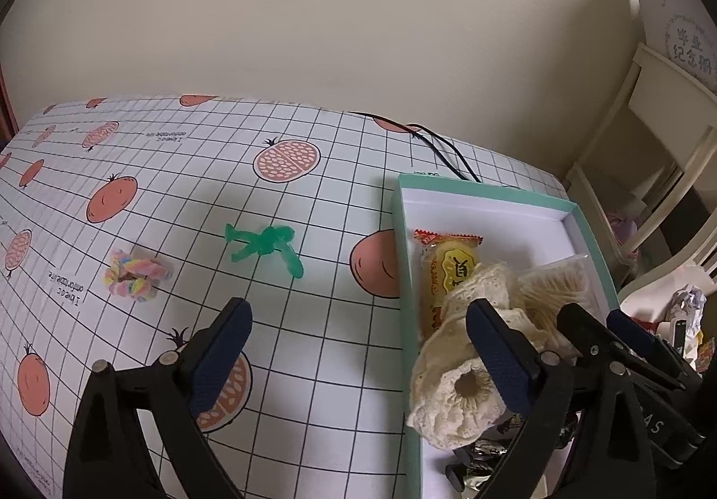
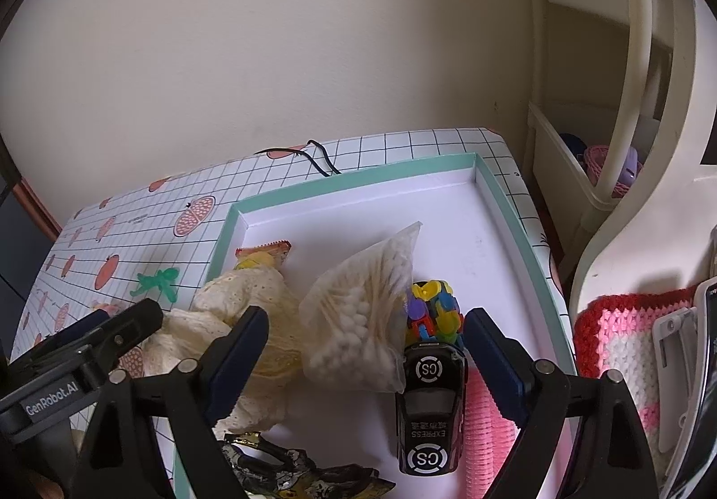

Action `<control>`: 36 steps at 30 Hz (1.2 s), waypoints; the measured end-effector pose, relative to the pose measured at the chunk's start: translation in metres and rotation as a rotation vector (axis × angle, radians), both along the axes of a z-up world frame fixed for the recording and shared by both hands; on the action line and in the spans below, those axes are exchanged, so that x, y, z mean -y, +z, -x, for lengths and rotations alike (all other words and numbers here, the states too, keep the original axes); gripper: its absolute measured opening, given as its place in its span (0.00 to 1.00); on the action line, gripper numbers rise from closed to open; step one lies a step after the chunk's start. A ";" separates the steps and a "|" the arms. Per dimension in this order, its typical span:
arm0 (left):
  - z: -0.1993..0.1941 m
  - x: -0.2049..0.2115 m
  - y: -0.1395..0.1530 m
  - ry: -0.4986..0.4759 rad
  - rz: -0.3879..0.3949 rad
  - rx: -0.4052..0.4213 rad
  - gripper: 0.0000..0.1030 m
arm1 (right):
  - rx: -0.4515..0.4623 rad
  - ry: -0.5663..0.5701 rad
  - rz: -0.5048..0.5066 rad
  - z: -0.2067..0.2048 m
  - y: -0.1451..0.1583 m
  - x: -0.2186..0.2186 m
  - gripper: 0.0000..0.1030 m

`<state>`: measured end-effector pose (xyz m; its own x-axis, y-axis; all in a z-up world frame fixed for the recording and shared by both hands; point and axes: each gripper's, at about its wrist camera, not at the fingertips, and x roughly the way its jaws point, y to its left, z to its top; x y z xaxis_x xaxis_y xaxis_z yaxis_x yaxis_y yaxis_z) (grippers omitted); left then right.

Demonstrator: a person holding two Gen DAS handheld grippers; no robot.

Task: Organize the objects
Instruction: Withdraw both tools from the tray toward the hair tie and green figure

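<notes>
Your left gripper [image 1: 358, 346] stood wide open over the table [image 1: 313, 185], one finger above the grid cloth, the other at the box's near-left edge, touching or just above the lace. Your right gripper [image 2: 365, 349] also stood open, jaws spread over the box's contents, holding nothing.

Largest first:
- Table, covered in grid cloth with pomegranate prints, set against a cream wall.
- Box [image 1: 405, 257], teal rim, white inside, sat at the table's right end.
- Lace [image 1: 452, 373], cream, bunched, lay at the box's left side, spilling over its edge.
- Swab bag [image 2: 367, 320], clear, lay mid-box, touching the lace.
- Toy car [image 2: 428, 405], black, marked EXPRESS, sat between your right fingers, its far end against the swab bag.
- Pink roll [image 2: 484, 423] lay just right of the car.
- Snack packet [image 1: 441, 270], yellow, lay partly under the lace.
- Block toy [image 2: 432, 308], multicoloured, sat just beyond the car.
- Dark wrapper [image 2: 291, 467] lay at the box's near edge.

Outside the box, on the cloth:
- Green figure [image 1: 264, 246] lay flat, well left of the box.
- Pastel candy [image 1: 134, 275] lay left of the figure, apart from it.
</notes>
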<state>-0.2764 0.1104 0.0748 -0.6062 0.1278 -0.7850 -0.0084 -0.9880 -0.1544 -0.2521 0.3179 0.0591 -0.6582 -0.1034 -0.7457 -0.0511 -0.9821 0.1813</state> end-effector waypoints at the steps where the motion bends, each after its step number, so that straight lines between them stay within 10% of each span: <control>1: 0.000 0.000 -0.001 -0.001 0.003 -0.001 1.00 | 0.000 0.000 0.000 0.000 0.000 0.000 0.88; 6: 0.001 0.001 -0.001 0.006 0.008 -0.009 1.00 | -0.011 -0.005 0.000 0.000 0.001 -0.001 1.00; 36: 0.014 0.074 0.024 0.004 -0.066 0.005 1.00 | -0.070 -0.081 -0.050 -0.005 0.043 0.020 1.00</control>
